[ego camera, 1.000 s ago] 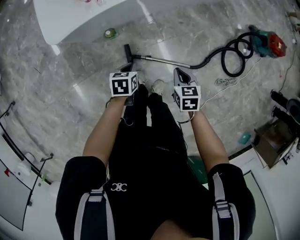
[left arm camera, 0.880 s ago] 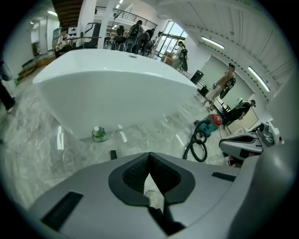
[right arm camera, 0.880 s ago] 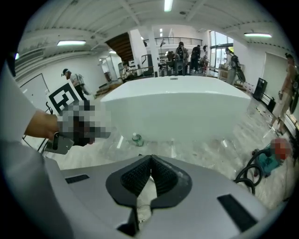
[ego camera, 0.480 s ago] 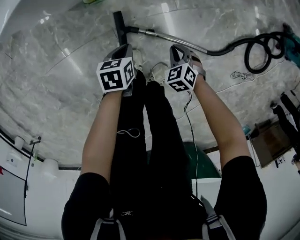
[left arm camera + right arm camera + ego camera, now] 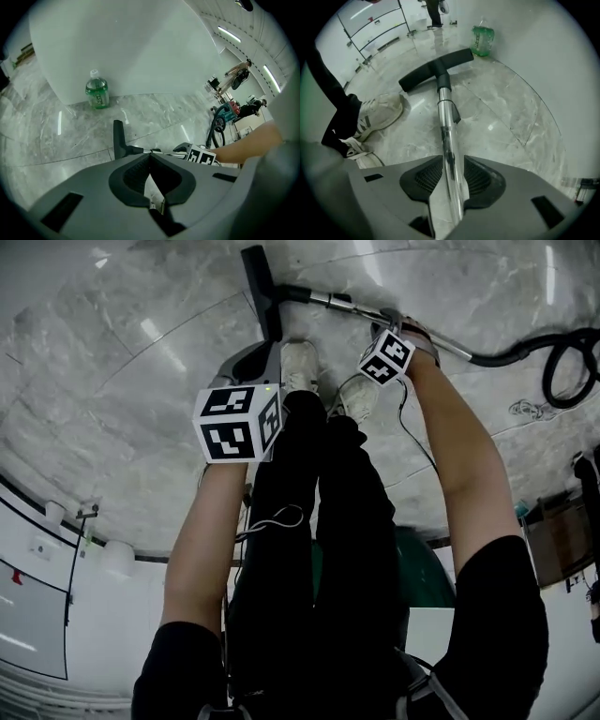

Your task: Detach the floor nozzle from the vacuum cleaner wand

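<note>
Grey marble floor (image 5: 112, 409) fills the head view. A white curved-fronted unit (image 5: 131, 47) rises behind the work area. Only the two tongs views show it.

The black hose (image 5: 562, 362) coils at the head view's right edge and is cut off there. The teal canister (image 5: 228, 111) appears only in the left tongs view, small and partly behind the forearm.

The chrome wand (image 5: 445, 122) lies flat on the floor. The black floor nozzle (image 5: 436, 69) is still joined to its far end, crosswise to the tube, just ahead of the person's white shoes (image 5: 379, 110). The right tongs view shows the black neck of the joint plainly. In the head view the nozzle (image 5: 262, 287) is cut off at the top edge.

Right tongs (image 5: 451, 176): pointing down over the wand. Their jaws have just been opening and stand one on each side of the tube. I cannot tell whether the pads touch it. In the head view the marker cube hides the jaws.

Left tongs (image 5: 150, 157): jaws closed together with nothing gripped, held above the floor short of the nozzle, near the left shoe.

A green bottle (image 5: 97, 91) stands upright on the floor against the foot of the white unit, well beyond the nozzle. The head view does not show it.
</note>
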Available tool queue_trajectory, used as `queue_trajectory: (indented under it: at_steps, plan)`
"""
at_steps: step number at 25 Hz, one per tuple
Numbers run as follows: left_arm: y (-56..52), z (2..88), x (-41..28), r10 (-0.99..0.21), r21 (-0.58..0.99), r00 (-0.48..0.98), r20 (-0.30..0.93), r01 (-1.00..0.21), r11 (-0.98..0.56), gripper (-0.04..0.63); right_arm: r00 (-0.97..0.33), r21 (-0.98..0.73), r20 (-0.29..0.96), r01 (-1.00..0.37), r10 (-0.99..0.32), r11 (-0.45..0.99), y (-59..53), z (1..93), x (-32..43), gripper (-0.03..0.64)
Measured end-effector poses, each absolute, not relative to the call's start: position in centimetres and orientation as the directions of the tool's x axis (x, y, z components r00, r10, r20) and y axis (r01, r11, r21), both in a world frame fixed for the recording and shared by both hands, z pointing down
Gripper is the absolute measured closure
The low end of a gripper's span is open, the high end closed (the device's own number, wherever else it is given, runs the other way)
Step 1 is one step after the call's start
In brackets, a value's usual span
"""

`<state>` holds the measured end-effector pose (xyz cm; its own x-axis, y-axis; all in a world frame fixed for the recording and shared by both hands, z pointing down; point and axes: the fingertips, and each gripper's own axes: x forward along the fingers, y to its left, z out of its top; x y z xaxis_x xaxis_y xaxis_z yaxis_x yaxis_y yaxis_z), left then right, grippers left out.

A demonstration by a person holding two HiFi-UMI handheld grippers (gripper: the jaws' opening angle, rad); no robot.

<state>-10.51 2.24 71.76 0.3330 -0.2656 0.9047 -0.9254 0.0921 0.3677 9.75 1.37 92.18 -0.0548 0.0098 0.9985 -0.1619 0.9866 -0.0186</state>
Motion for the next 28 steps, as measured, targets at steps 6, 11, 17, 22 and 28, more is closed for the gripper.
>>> queue_trajectory:
  at_steps: [6,11,17,22,28]
  plan:
    - [2.6,72.9,-10.1,-0.271,0.380,0.348,0.897,-0.922,0.076,0.589,-0.129,-0.048,0.991,-0.118,0.032,0.992,1.3,93.8,9.1,0.491]
    - [1.9,72.8,-8.9,-0.287,0.395,0.362,0.887,-0.917,0.063,0.589,-0.160,-0.120,0.983,-0.169,0.093,0.978,1.7,94.1,9.4,0.480]
    - [1.8,72.9,-8.0,-0.288,0.389,0.361,0.887,-0.920,0.043,0.589,-0.147,-0.075,0.987,-0.125,0.056,0.989,1.6,95.5,9.3,0.457]
    - [2.5,73.3,-7.6,-0.285,0.394,0.365,0.886,-0.918,0.049,0.591,-0.163,0.005,0.986,-0.130,-0.027,0.992,1.4,96.2,9.2,0.457]
    - [1.9,70.8,-6.4,-0.388,0.380,0.338,0.858,-0.924,0.036,0.589,-0.130,-0.061,0.991,-0.146,0.042,0.987,2.0,93.7,10.4,0.449]
